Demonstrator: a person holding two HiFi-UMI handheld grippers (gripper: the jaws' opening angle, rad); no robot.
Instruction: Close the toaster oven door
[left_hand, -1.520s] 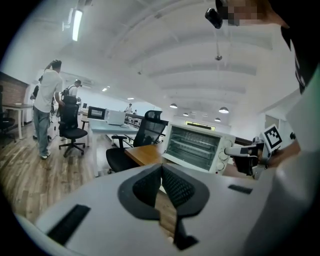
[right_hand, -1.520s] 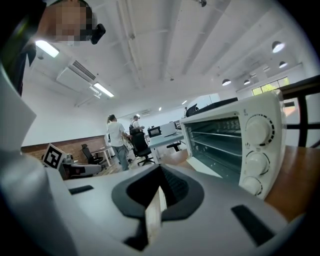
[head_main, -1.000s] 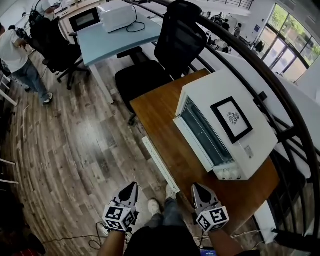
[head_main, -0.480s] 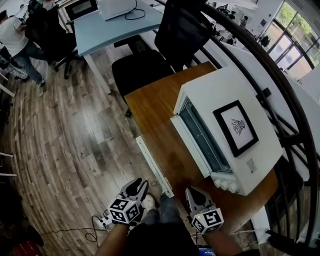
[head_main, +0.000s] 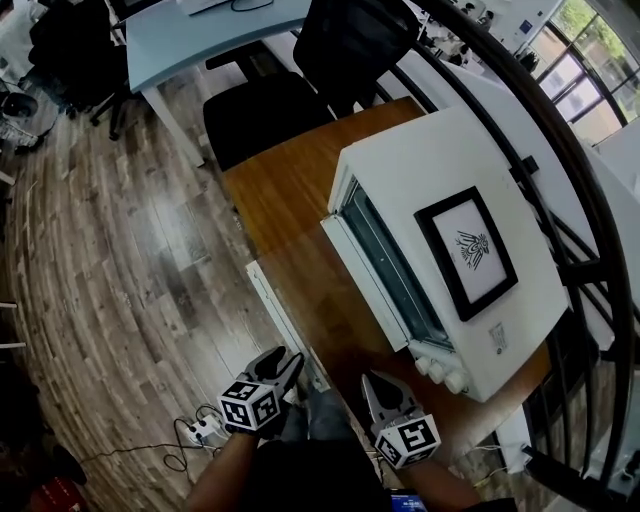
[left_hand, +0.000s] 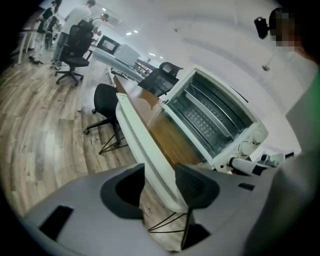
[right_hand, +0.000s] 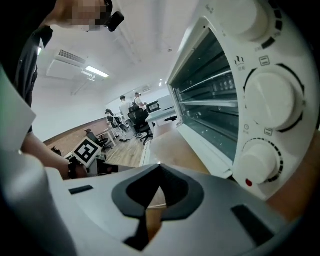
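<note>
A white toaster oven (head_main: 420, 180) stands on the wooden table (head_main: 270, 190). Its glass door (head_main: 300, 270) lies folded down flat toward me, and its white handle bar (head_main: 275, 310) runs along the table's left edge. My left gripper (head_main: 288, 358) is at the bar's near end. In the left gripper view its jaws (left_hand: 160, 172) have just been opening and stand open, with the handle bar (left_hand: 135, 125) running through the gap and on beyond it. My right gripper (head_main: 378, 385) is shut and empty, its tips (right_hand: 160, 166) meeting just before the oven's knobs (right_hand: 272, 100).
A black office chair (head_main: 300, 70) stands behind the table, with a blue-grey desk (head_main: 190, 30) beyond it. A black railing (head_main: 560, 150) curves past the oven's right side. A power strip and cable (head_main: 195, 432) lie on the wood floor at lower left.
The left gripper has sunk and moved right to the near end of the door's handle, and its jaws have gone from shut to open. The right gripper sank a little and stays shut.
</note>
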